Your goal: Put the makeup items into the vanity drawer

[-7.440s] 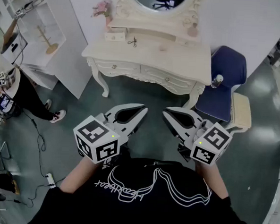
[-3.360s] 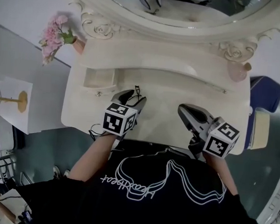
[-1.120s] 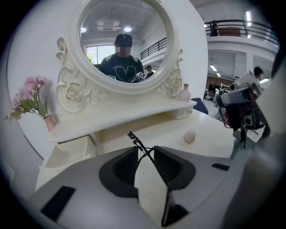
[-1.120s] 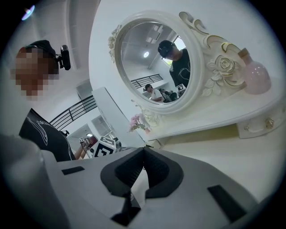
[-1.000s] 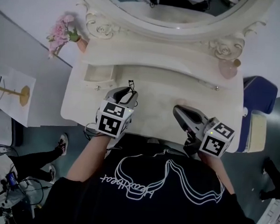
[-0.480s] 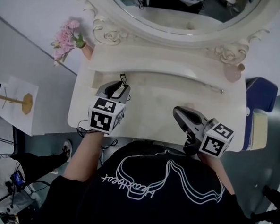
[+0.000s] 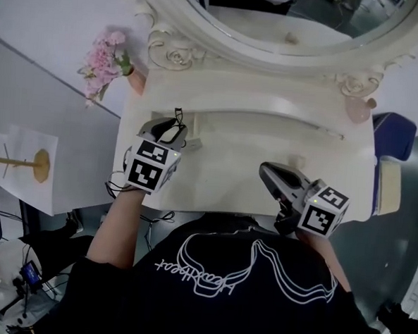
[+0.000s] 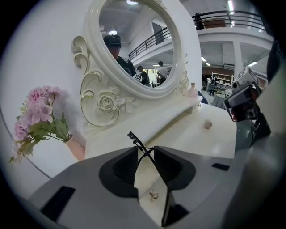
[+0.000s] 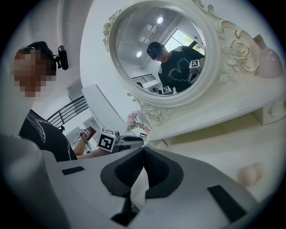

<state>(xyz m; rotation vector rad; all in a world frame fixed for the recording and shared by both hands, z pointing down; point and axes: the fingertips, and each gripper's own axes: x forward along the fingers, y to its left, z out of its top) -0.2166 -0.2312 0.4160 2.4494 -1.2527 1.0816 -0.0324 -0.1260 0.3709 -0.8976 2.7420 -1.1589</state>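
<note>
- Where the cream vanity (image 7: 230, 167) backs onto a white wall, its oval mirror (image 7: 296, 20) rises in a carved frame; the glass reflects a person in a black shirt and a hall with railings.
- Pink flowers (image 7: 103, 54) stand at the back left corner, and a pink bottle (image 7: 359, 108) stands on the raised shelf at the right.
- A small beige ball (image 7: 297, 161) lies on the bare top, just beyond the right gripper.
- Grey floor with cables shows to the left of the vanity, and a blue chair (image 7: 394, 135) stands at its right end.
- The left arm reaches forward to the back left of the top, with the marker cube facing up.
- The left gripper (image 7: 170, 127) has its jaws nipped on a thin black curler (image 7: 177, 117), which sticks up past the tips.
- The left gripper view shows the curler (image 8: 136, 142) crossing between the pads, above the small drawer (image 8: 152, 188) with its gold knob.
- The right gripper (image 7: 265, 170) hovers low over the front right of the top, pointing toward the mirror.
- Its jaws are pressed together with nothing between them, as the right gripper view shows.
</note>
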